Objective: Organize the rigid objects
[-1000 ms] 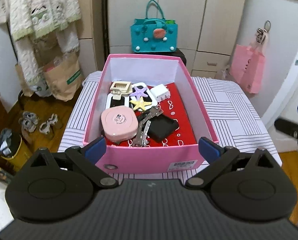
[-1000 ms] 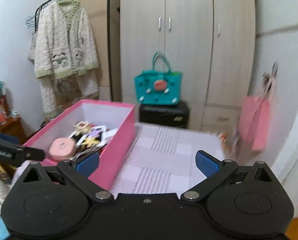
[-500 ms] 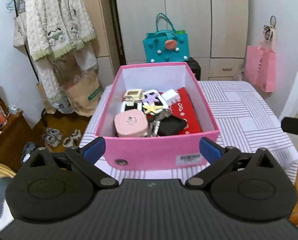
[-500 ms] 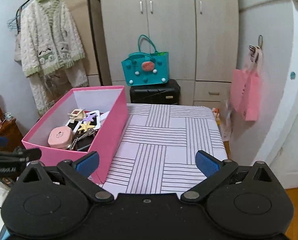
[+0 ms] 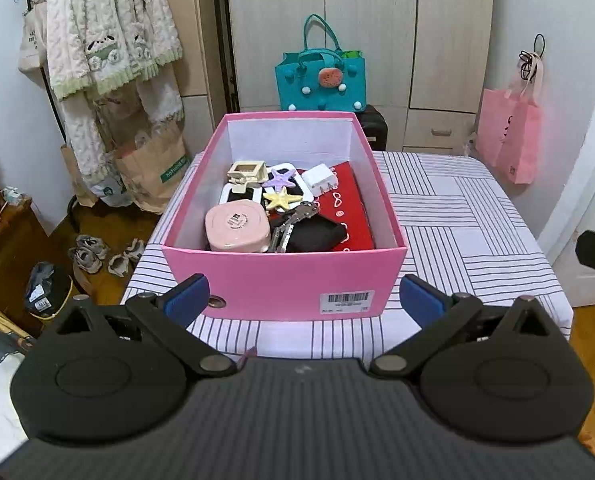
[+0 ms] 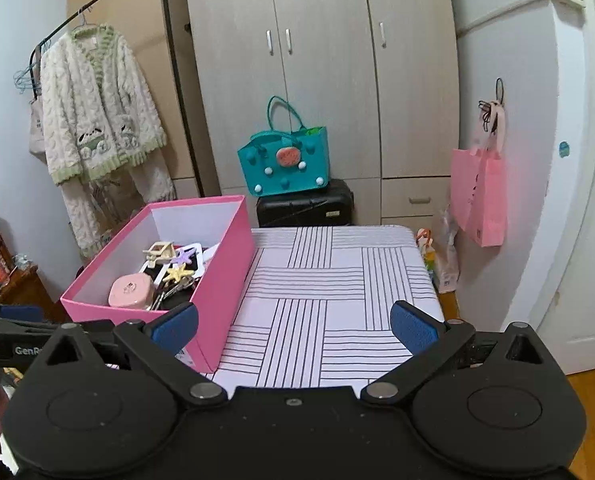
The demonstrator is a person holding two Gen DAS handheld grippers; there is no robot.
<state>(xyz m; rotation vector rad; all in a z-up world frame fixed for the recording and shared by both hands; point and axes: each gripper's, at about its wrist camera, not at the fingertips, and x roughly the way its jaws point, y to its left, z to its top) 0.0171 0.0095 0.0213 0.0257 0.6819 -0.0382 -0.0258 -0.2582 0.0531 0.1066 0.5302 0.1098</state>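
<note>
A pink box (image 5: 285, 280) stands on the striped table (image 5: 457, 216), left of its middle. Inside lie a round pink case (image 5: 236, 227), a yellow starfish (image 5: 282, 199), a purple starfish (image 5: 280, 178), a white charger (image 5: 319, 180), a cream clip (image 5: 246, 172), keys (image 5: 293, 224), a black pouch (image 5: 315, 236) and a red item (image 5: 347, 208). My left gripper (image 5: 304, 300) is open, empty, just before the box's near wall. My right gripper (image 6: 293, 326) is open and empty over the table's near edge, right of the pink box (image 6: 225, 264).
A teal bag (image 6: 285, 164) sits on a black case (image 6: 305, 204) behind the table, before the wardrobe (image 6: 317, 60). A pink bag (image 6: 479, 196) hangs at the right wall. A cardigan (image 6: 97, 108) hangs on a rack at left. Shoes (image 5: 87, 254) lie on the floor.
Both grippers have pulled back and risen from the table. The left one's view of the box is now from farther away. The right view has steadied and shows more of the table.
</note>
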